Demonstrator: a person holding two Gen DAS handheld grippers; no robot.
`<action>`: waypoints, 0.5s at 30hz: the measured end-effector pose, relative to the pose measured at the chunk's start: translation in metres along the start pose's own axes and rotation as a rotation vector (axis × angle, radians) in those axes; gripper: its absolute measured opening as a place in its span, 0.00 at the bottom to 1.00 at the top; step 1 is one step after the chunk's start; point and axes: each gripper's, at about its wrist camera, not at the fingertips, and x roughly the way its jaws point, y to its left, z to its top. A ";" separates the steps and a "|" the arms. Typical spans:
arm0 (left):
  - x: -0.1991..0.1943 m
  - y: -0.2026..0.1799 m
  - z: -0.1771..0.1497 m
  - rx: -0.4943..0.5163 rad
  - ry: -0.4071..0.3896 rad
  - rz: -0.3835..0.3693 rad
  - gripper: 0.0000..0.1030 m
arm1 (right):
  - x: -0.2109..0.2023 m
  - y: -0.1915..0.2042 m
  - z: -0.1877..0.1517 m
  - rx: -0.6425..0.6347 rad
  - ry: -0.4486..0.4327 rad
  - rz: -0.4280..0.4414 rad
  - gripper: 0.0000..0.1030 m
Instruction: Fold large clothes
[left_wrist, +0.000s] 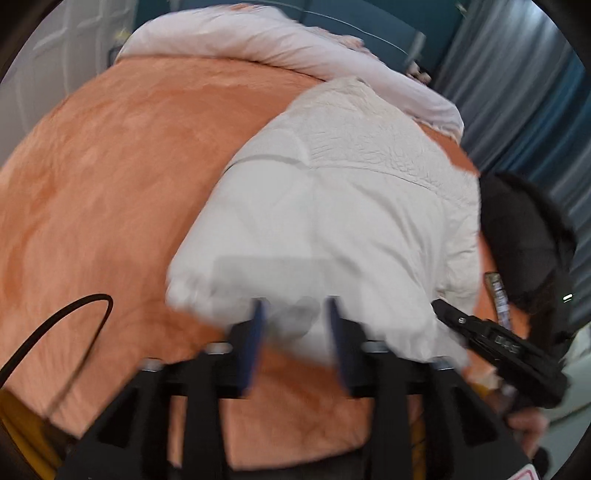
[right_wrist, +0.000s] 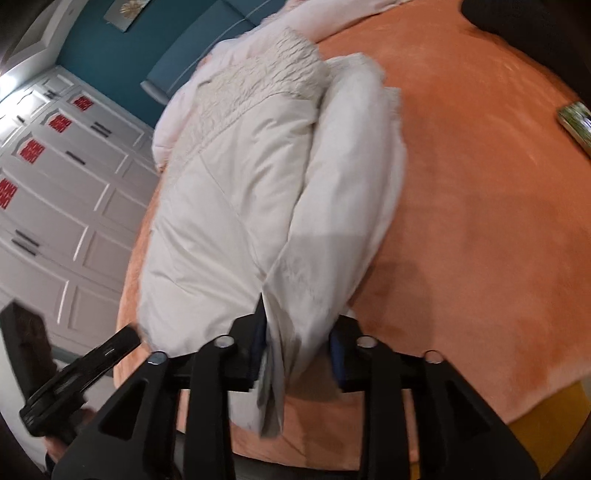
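A white puffy jacket (left_wrist: 351, 206) lies on the orange bedspread (left_wrist: 110, 192), with its quilted collar part toward the far side. My left gripper (left_wrist: 297, 332) is at the jacket's near edge, its blue pads closed on a bunch of white fabric. In the right wrist view the jacket (right_wrist: 229, 206) is folded lengthwise, with a rolled sleeve along its right side. My right gripper (right_wrist: 297, 343) is shut on that near edge, and a flap of fabric hangs below the pads. One black finger (left_wrist: 465, 325) of the right gripper shows at the left view's right edge.
A pale pink duvet (left_wrist: 258, 40) is heaped along the bed's far side. A black item (left_wrist: 517, 236) lies at the bed's right edge before grey-blue curtains (left_wrist: 517, 92). White wardrobe doors (right_wrist: 55, 206) with red stickers stand left of the bed. A small patterned object (right_wrist: 576, 122) rests on the bedspread.
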 end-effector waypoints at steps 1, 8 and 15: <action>-0.008 0.009 -0.004 -0.032 -0.012 0.002 0.56 | -0.004 0.001 -0.001 0.011 -0.013 0.004 0.37; -0.062 0.058 -0.053 -0.102 -0.052 0.068 0.68 | -0.029 0.006 -0.016 0.010 -0.085 -0.008 0.69; -0.048 0.061 -0.003 -0.119 -0.140 -0.028 0.84 | -0.010 0.017 -0.040 0.019 -0.006 0.036 0.75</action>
